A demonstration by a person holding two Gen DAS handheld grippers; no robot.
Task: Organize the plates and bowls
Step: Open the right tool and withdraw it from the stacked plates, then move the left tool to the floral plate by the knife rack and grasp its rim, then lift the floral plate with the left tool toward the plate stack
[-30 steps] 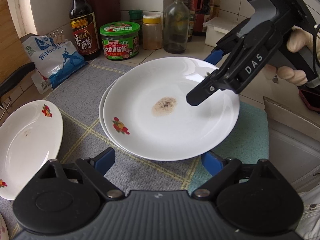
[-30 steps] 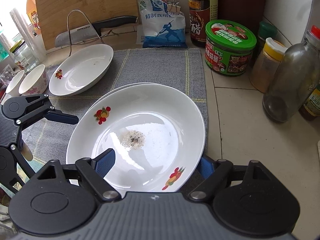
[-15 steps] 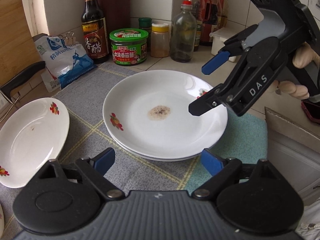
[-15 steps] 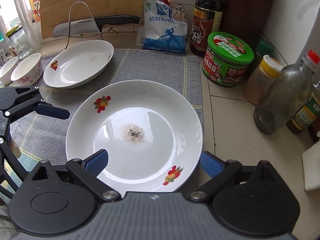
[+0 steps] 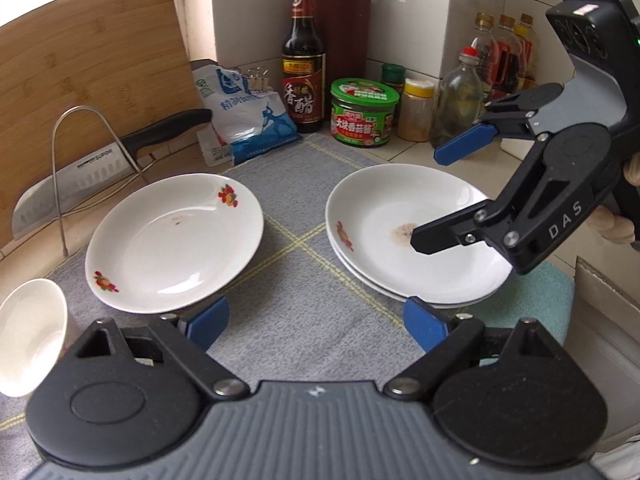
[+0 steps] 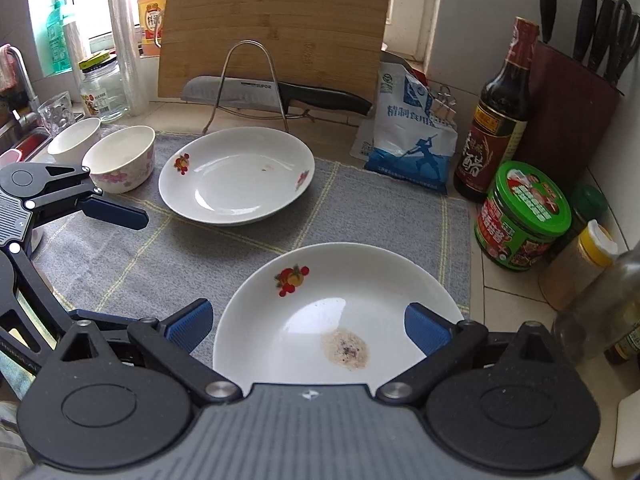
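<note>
Both tongs backed off, lower plate (image 5: 362, 276) mostly hidden

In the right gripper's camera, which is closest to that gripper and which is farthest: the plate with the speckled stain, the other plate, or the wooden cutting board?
1. Stained plate, right under the right gripper.
2. Single plate, farther back, left of centre on the grey mat.
3. Cutting board, leaning at the very back.
</note>
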